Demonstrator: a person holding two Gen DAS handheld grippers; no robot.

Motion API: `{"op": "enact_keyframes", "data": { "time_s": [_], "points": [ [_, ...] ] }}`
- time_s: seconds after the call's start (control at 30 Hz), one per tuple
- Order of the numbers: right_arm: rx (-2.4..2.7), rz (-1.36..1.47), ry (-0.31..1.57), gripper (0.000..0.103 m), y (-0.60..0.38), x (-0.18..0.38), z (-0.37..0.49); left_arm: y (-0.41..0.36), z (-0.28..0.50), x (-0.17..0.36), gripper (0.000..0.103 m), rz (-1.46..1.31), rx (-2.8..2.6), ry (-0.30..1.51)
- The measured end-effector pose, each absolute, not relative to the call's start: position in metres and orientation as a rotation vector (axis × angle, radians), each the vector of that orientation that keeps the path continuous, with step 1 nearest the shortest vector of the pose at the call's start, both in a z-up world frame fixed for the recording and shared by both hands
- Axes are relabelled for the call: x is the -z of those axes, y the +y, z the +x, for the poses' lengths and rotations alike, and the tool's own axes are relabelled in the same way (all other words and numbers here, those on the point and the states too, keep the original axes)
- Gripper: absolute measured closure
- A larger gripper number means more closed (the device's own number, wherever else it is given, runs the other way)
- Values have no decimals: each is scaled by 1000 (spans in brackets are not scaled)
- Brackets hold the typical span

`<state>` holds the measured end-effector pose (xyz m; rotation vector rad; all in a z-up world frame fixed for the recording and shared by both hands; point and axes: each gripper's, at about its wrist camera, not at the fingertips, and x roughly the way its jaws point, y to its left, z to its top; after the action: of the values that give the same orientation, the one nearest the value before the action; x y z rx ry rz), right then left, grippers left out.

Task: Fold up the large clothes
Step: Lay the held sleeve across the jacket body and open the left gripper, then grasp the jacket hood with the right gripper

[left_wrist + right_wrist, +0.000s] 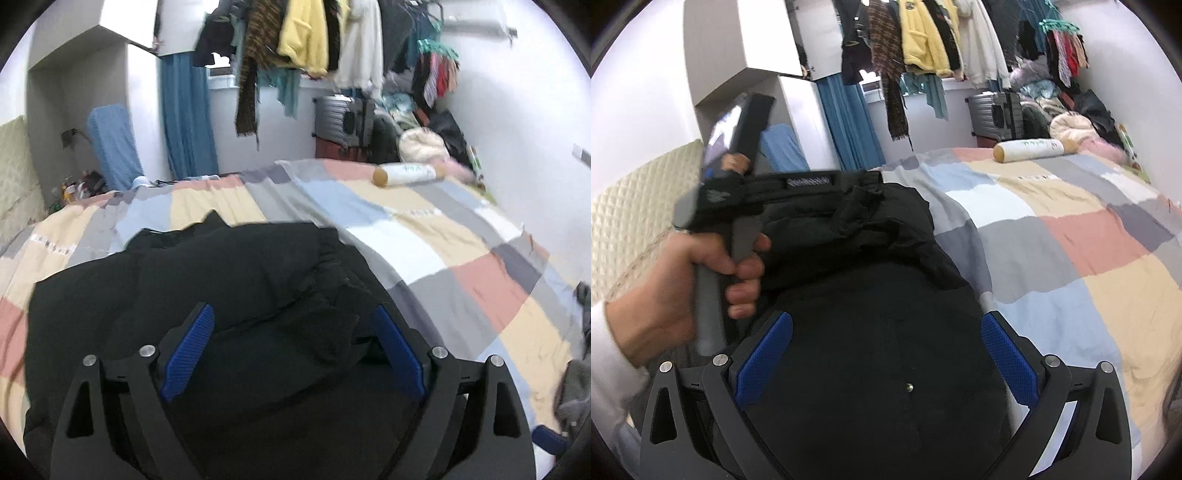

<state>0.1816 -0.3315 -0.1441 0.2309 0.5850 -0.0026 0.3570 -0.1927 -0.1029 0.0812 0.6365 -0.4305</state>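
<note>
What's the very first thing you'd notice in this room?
The big puffy black jacket lies heaped on the pastel patchwork bedspread, right under both open blue-padded grippers. Behind, a bright yellow fleece hangs among clothes along the far wall.

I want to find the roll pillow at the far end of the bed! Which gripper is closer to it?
Can't tell. Both the left gripper and the right gripper hang open over the black coat, with the roll pillow far across the quilt.
</note>
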Motion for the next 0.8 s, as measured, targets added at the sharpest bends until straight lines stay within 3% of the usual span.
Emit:
{"op": "enact_keyframes", "data": {
  "time_s": [0.2,0.37,0.7,0.8],
  "points": [
    [-32,245,569,0,-324,137,180,-113,319,63,15,32,346,574],
    [-62,255,542,0,-314,125,177,-41,288,59,14,29,252,563],
    [-148,334,598,0,-312,112,232,54,315,147,14,4,61,710],
    [-167,341,614,1,-318,115,269,66,330,170,8,6,18,756]
  ]
}}
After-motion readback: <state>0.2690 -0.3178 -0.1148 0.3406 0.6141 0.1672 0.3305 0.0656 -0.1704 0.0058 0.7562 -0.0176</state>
